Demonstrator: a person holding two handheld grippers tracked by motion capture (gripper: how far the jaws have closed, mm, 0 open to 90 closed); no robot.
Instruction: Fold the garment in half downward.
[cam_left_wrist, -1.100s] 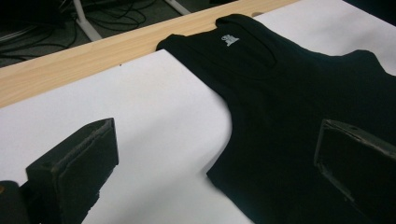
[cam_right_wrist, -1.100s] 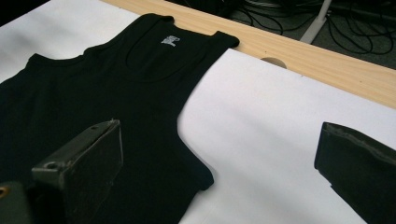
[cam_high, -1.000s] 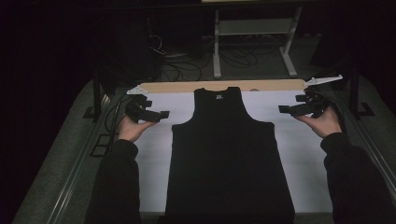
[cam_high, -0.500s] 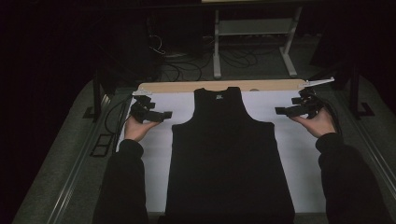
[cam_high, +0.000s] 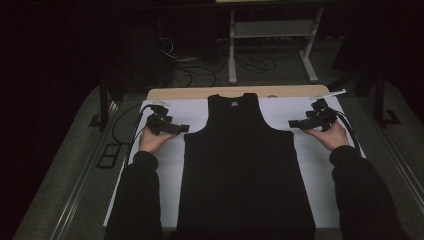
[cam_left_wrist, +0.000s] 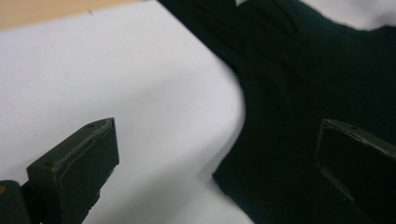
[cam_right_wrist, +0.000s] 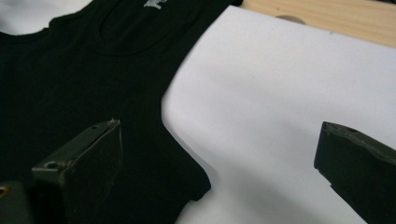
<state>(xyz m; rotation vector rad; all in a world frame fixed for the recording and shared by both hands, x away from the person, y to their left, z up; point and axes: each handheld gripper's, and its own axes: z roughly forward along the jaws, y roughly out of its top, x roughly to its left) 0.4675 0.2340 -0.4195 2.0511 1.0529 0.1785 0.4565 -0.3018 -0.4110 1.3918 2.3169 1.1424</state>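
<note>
Your black sleeveless fabric tank top (cam_high: 245, 170) lies flat on the white sheet (cam_high: 315, 165) covering the counter, neck toward the bare wooden strip (cam_high: 190, 93). Your left gripper (cam_high: 183, 128) and right gripper (cam_high: 294, 123) hover by its armholes, fingers spread wide, holding nothing. Only cables (cam_high: 122, 125) nearby.
</note>
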